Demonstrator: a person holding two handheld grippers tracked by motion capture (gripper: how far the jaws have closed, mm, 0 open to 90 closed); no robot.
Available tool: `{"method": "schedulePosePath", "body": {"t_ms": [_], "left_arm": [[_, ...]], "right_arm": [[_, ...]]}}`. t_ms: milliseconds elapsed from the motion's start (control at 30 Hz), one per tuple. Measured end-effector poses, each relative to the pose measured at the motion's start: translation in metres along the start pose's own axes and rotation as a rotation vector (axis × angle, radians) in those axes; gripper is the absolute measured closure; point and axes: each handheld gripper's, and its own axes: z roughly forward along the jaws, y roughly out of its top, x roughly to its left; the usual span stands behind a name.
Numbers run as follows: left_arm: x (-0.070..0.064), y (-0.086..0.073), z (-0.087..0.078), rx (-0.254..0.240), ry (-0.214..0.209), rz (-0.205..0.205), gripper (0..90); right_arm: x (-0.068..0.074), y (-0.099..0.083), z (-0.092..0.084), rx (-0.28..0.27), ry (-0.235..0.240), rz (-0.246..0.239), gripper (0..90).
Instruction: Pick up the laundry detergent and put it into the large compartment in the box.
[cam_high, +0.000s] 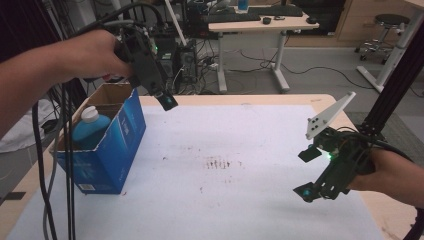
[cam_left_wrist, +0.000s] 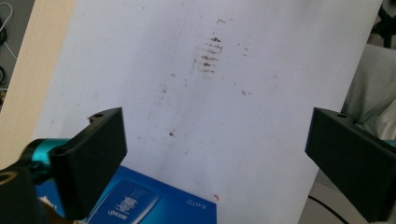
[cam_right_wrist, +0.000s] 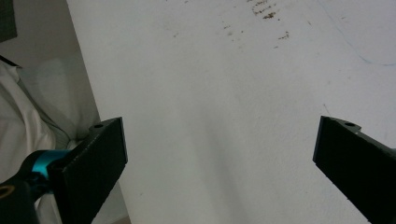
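Both my grippers held in the air, jaws wide apart

My left gripper (cam_high: 167, 101) is raised at the far left, tilted downward, nothing between its jaws. My right gripper (cam_high: 310, 172) hovers low at the near right, pointing left, empty too.

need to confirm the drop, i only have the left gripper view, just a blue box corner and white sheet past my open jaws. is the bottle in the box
Observer: Yes. In the high view the blue bottle with a white cap stands inside the open blue box.
Operator: where's my gripper relative to the box
Observer: The left gripper hangs above the box's far right corner, jaws empty.
Operator: and the other hand
Observer: The right gripper is over the right side of the white sheet, jaws wide open, holding nothing.
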Motion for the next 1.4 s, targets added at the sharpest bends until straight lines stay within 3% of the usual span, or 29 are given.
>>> {"method": "schedulePosePath", "body": {"t_ms": [233,367,467,600,900,1400], "left_arm": [[-0.008,0.021,0.023,0.023,0.024,0.056,1.6],[-0.010,0.031,0.035,0.010,0.048,0.048,1.7],[-0.012,0.038,0.048,0.027,0.005,0.045,1.6],[-0.015,0.043,0.065,0.042,-0.009,0.056,1.7],[-0.018,0.044,0.084,0.071,-0.034,0.068,1.7],[-0.021,0.034,0.109,0.066,-0.069,0.036,1.6]], "right_arm": [[0.001,0.003,0.001,-0.008,-0.001,-0.003,2.0],[0.001,0.006,0.003,-0.012,-0.002,-0.007,2.0],[0.000,0.007,0.005,-0.006,-0.005,-0.008,2.0],[0.000,0.008,0.005,0.002,-0.006,-0.001,2.0],[0.000,0.009,0.005,0.008,-0.005,-0.005,2.0],[-0.001,0.013,0.010,0.015,0.004,-0.008,2.0]]}}
